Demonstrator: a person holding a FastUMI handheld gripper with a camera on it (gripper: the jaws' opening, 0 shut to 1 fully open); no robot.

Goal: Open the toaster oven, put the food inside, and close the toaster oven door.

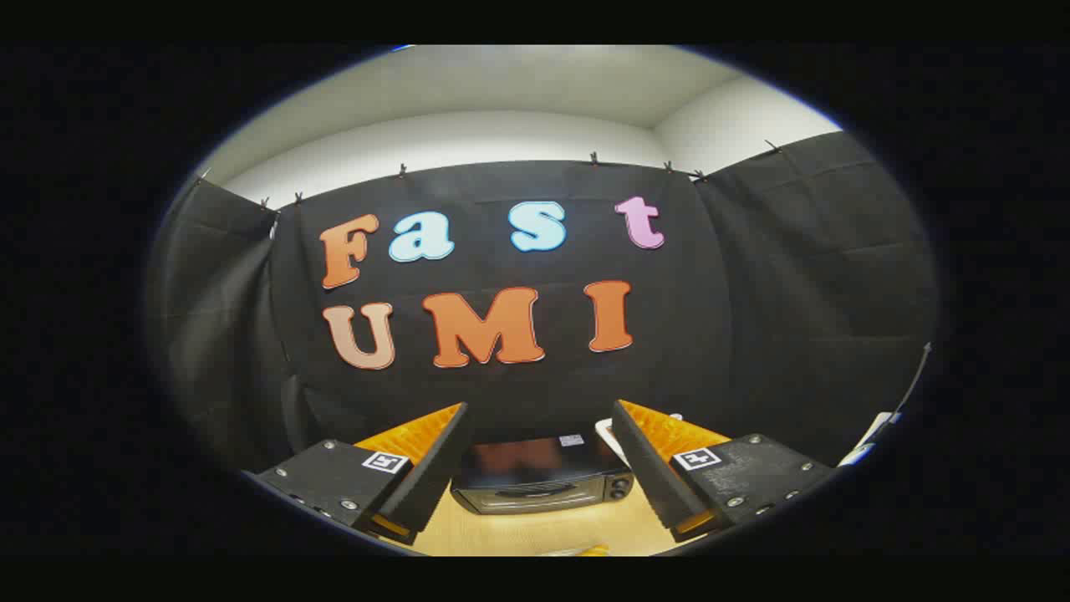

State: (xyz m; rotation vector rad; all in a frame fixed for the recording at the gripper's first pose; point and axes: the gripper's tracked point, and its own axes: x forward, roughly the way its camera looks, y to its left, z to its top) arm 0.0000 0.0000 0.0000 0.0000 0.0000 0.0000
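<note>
The gripper (539,464) hangs with its jaws spread wide, empty, their inner faces ribbed. Beyond and between them a boxy metal oven (542,483) (door shut, dark glass, two knobs at its right end) sits on a pale wood-grain table (535,535). A white plate (608,435) edge peeks out just right of the oven.

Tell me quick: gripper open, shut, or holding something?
Gripper: open, holding nothing; the closed toaster oven sits beyond the spread fingers.
</note>
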